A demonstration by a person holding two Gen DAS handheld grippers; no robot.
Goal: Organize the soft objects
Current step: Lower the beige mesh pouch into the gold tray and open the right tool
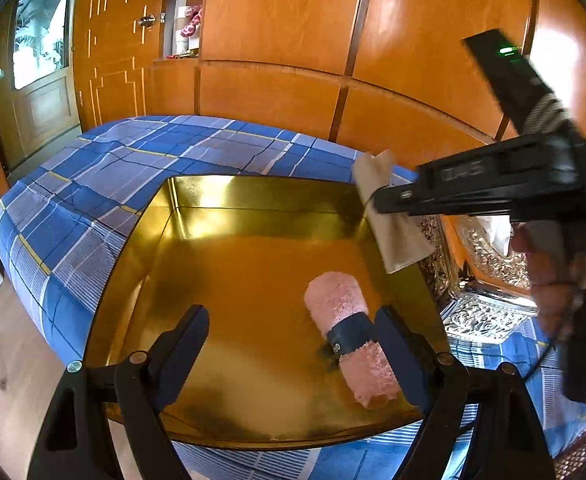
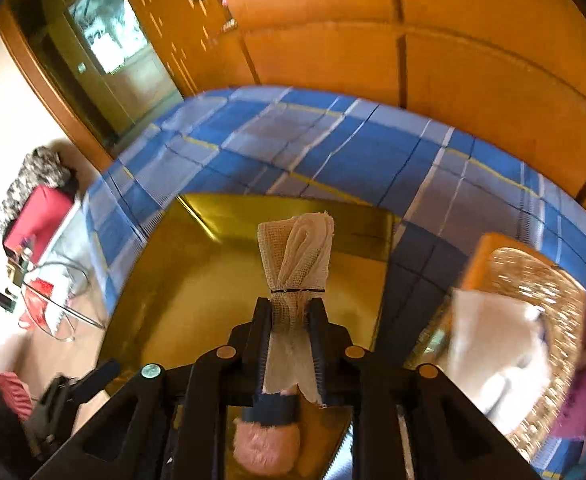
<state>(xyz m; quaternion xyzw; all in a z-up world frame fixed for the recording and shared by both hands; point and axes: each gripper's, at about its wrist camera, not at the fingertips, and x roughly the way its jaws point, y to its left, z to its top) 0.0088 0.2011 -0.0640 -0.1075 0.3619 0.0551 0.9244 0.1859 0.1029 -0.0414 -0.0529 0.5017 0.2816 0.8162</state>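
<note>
Over the gold tray (image 1: 197,216) on the bed (image 1: 93,184), the right claw (image 2: 291,312) is gripping a cream cloth roll (image 2: 297,256) tied with a thin band, jaws fairly narrow around its lower half. Its bottom end is getting cut off behind the claw frame. The left claw (image 1: 293,320) is hanging wide open, holding nothing, with the pink towel roll (image 1: 345,320) lying on the tray floor just inside its right finger. That roll's near end is partly hidden. The basket (image 2: 533,280) beside the tray is looking blurry, contents hard to make out.

Pink towel roll (image 1: 349,332), gold tray (image 1: 253,208), blue plaid bedsheet (image 1: 141,160)
</note>
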